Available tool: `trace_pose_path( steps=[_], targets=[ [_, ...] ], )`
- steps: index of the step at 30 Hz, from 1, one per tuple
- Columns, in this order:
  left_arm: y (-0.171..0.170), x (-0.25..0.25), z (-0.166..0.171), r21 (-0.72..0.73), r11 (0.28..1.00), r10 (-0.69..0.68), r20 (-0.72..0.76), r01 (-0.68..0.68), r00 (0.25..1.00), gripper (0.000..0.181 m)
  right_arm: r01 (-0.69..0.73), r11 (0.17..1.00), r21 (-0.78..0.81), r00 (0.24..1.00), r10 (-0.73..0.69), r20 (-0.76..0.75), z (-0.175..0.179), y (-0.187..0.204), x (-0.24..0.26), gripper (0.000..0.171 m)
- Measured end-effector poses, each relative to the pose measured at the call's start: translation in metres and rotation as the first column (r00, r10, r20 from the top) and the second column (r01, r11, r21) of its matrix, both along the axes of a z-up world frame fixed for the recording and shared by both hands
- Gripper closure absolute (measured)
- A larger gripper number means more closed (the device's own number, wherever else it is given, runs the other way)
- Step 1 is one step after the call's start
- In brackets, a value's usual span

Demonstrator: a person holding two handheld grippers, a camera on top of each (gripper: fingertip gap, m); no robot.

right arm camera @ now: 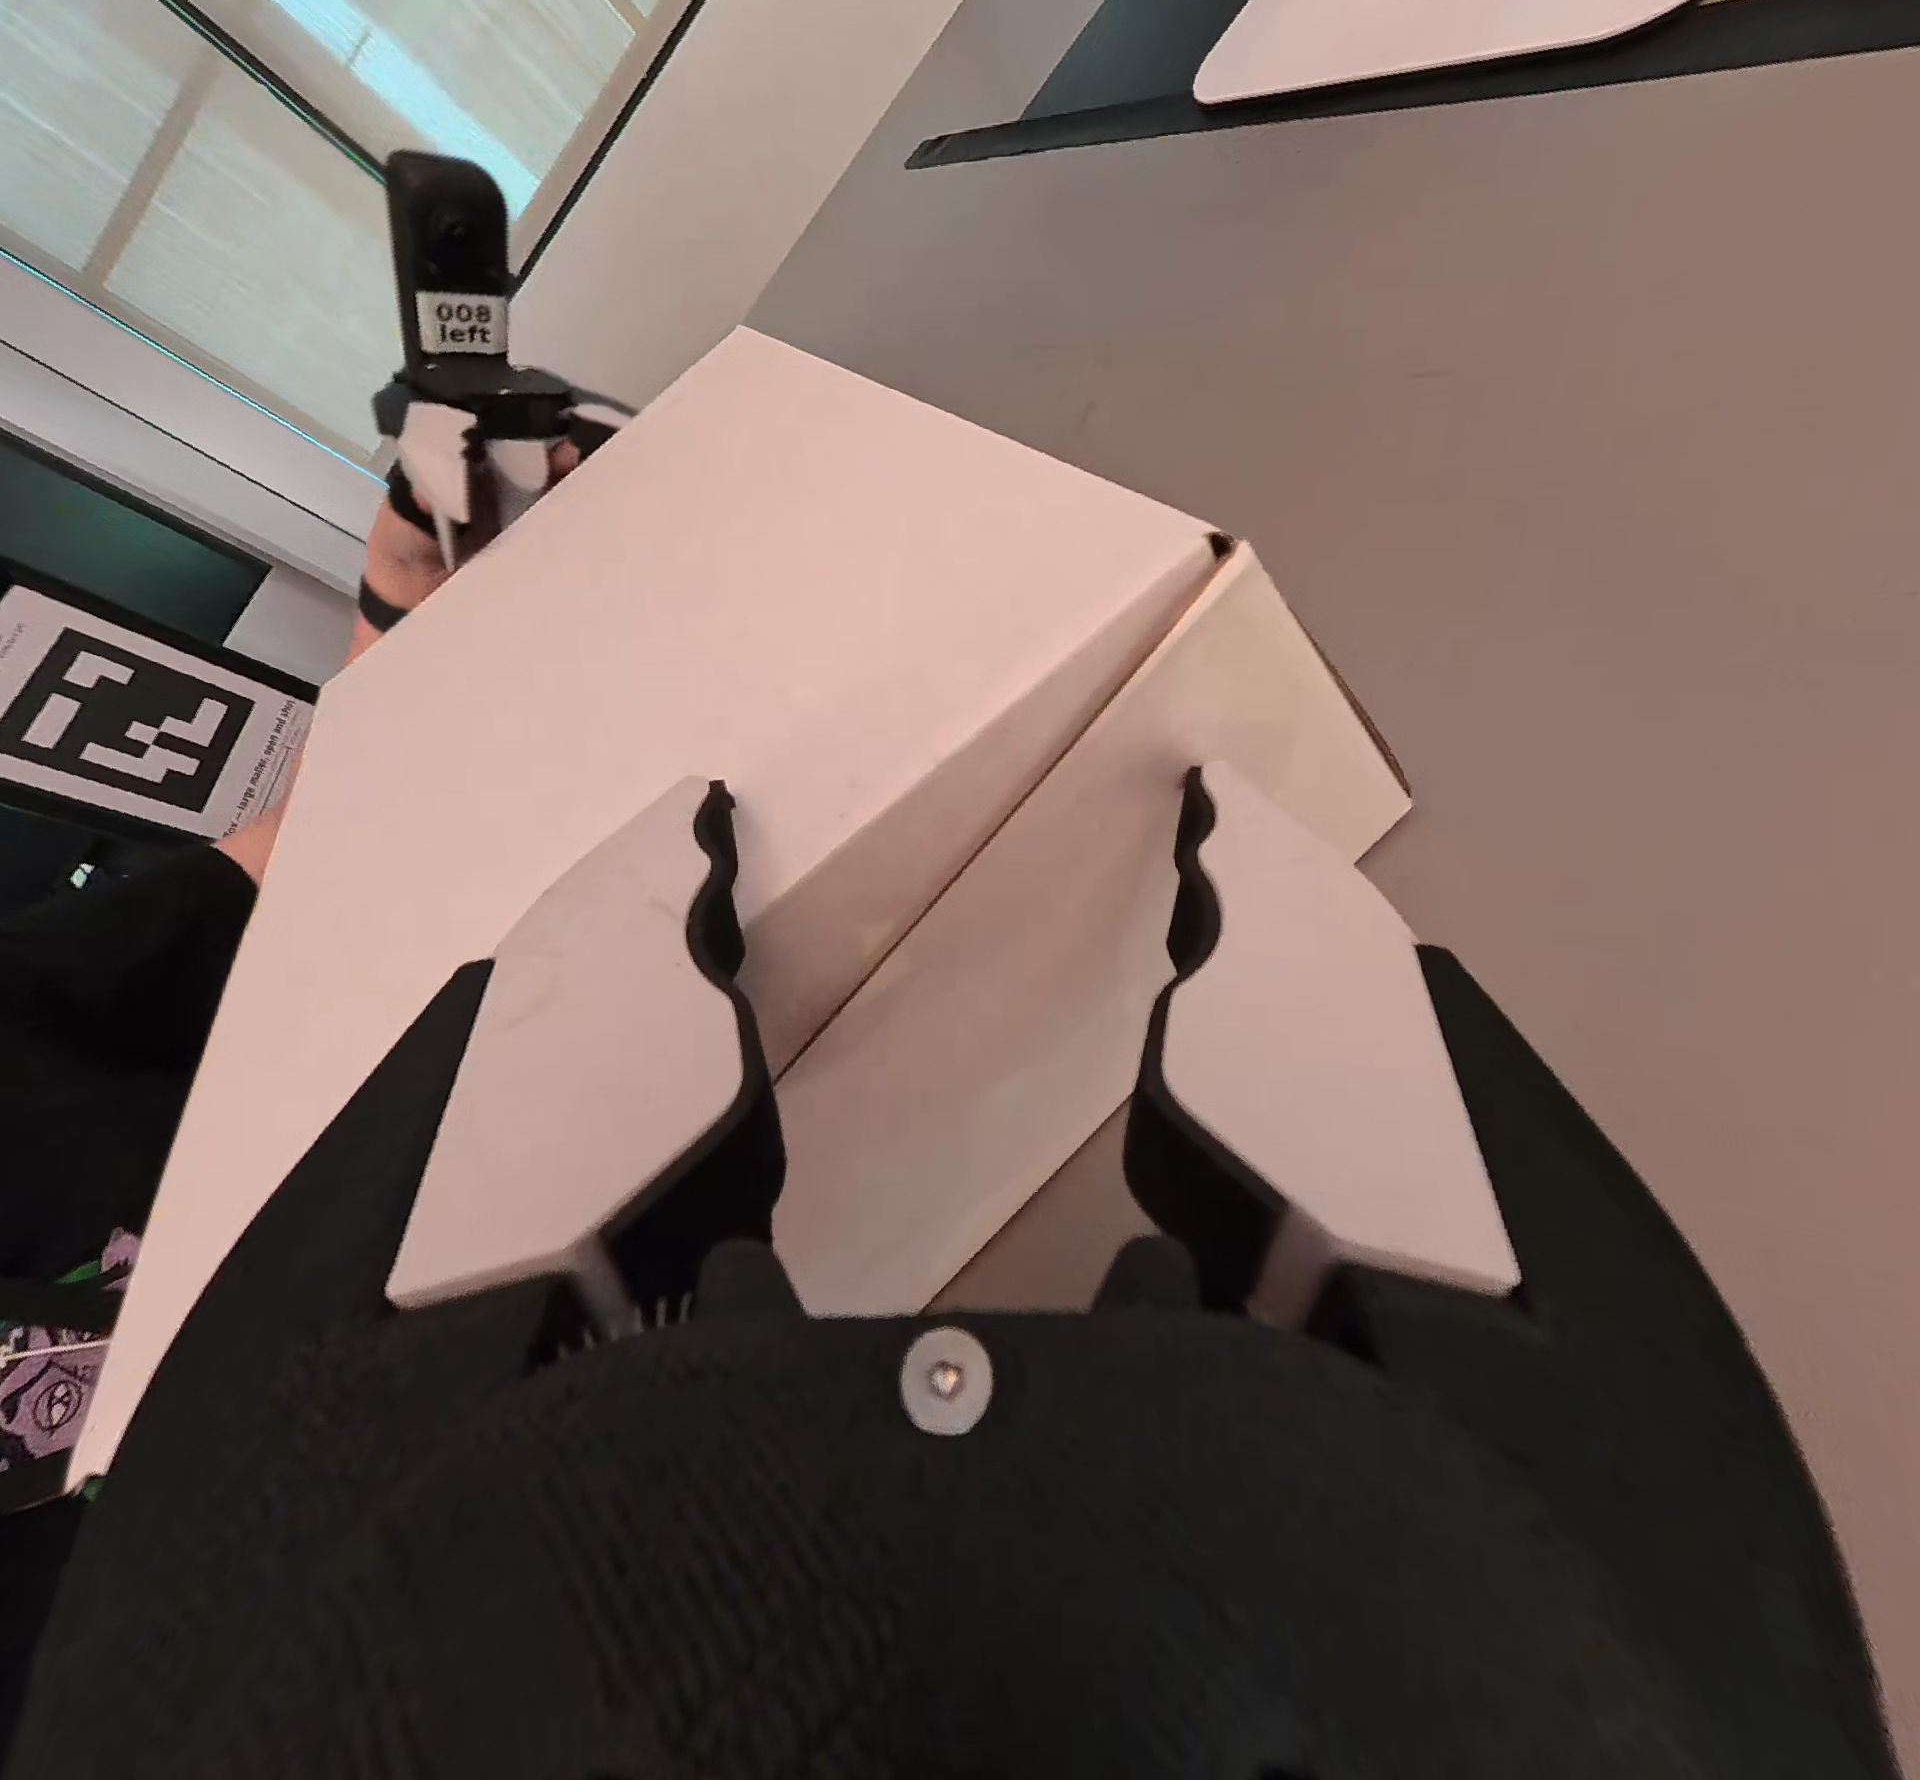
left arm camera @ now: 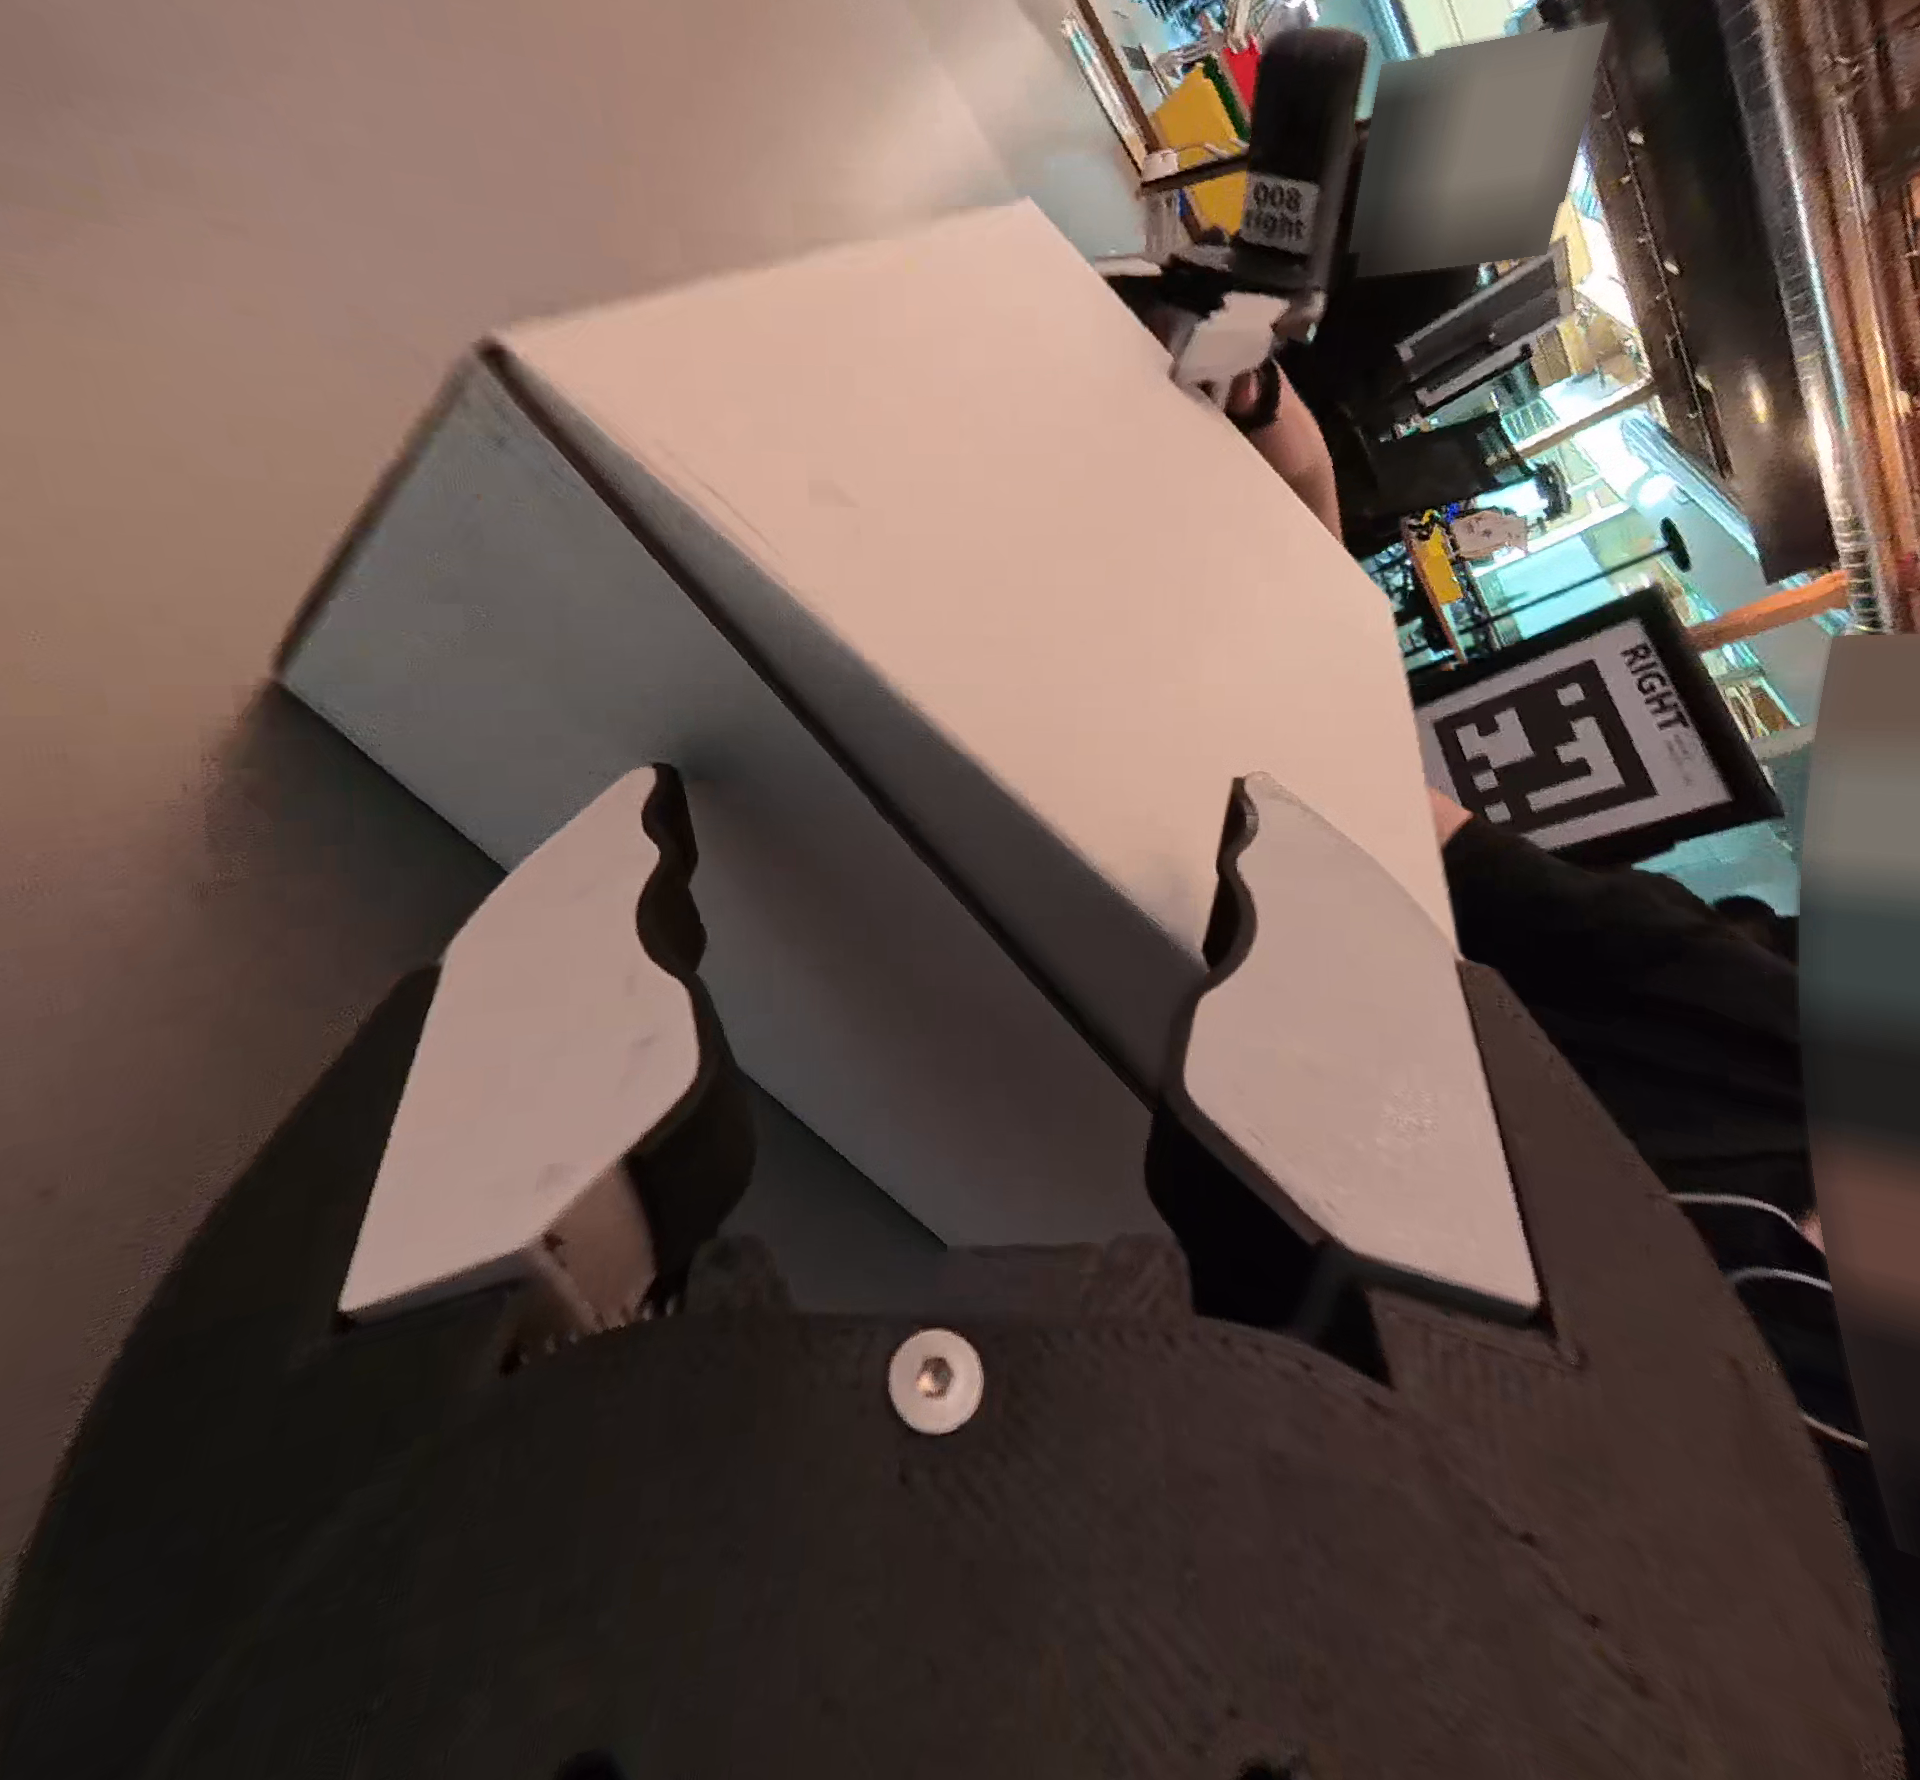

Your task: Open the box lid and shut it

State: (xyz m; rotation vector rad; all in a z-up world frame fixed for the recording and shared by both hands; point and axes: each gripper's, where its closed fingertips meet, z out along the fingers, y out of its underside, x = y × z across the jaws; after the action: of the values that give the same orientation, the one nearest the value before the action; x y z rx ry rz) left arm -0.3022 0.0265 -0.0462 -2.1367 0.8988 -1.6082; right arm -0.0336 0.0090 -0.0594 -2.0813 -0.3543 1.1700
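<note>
White box (right arm camera: 790,608) lid down, unprinted, between left gripper (left arm camera: 956,785) and right gripper (right arm camera: 956,785), jaws released

Between the white-fingered, black-bodied left gripper (left arm camera: 956,785) lay a plain white box (left arm camera: 935,504) on a grey table (left arm camera: 260,224). Beyond it stood a black-and-white patterned marker card (left arm camera: 1579,743) and something yellow (left arm camera: 1195,120).

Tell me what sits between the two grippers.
The white box, lid down. In the right wrist view the left gripper shows past its far edge; in the left wrist view the right gripper does likewise.
</note>
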Motion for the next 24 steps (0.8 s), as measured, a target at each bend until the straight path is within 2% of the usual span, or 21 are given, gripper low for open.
trace_pose_path(
  steps=[7, 16, 24],
  targets=[
    [-0.051, -0.004, -0.002, -0.003, 0.999, 0.046, 0.014, -0.046, 0.999, 0.079, -0.033, 0.998, -0.062, 0.999, 0.031, -0.04, 0.002, -0.037, -0.01, 0.077],
    [-0.079, -0.006, -0.007, -0.046, 0.999, 0.011, -0.02, -0.012, 1.0, 0.082, -0.063, 0.975, -0.211, 0.998, 0.061, -0.015, 0.001, -0.1, -0.017, 0.073],
    [-0.097, -0.014, -0.006, -0.053, 0.999, -0.01, -0.038, 0.008, 0.999, 0.083, -0.075, 0.955, -0.288, 0.997, 0.068, -0.033, 0.005, -0.134, -0.018, 0.069]
  ],
)
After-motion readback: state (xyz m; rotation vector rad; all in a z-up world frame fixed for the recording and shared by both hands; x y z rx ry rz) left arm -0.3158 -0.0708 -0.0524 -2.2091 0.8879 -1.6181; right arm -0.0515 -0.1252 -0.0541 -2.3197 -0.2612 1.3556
